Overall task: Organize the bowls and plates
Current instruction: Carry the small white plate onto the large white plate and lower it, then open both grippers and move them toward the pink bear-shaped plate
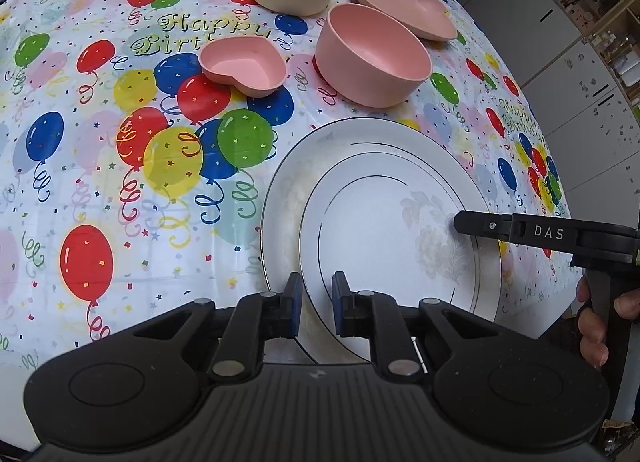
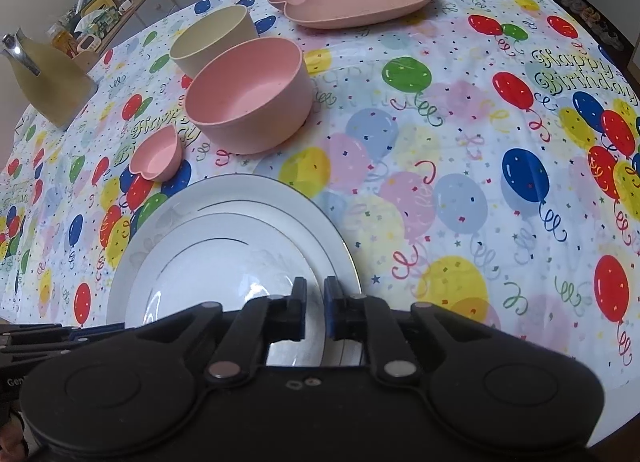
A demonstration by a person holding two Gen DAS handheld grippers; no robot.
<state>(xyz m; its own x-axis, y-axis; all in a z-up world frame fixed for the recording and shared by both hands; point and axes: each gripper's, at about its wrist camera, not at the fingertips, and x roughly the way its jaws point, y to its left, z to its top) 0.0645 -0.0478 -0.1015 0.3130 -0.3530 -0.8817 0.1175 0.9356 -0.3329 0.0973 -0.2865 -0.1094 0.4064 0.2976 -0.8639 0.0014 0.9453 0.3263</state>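
The smaller white plate (image 1: 372, 229) lies on a larger plate (image 1: 288, 181), its rim pinched by both grippers' jaws.

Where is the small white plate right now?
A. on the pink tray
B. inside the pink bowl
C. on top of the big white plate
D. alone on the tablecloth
C: the small white plate lies inside the rim of the big white plate.

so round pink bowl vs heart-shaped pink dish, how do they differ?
The round pink bowl is circular, tall-walled and plainly bigger; the heart-shaped pink dish is heart-outlined, shallow and small. The bowl stands right beside the cream bowl; the dish stands alone nearer the white plates. Both are matte pink, upright and empty.
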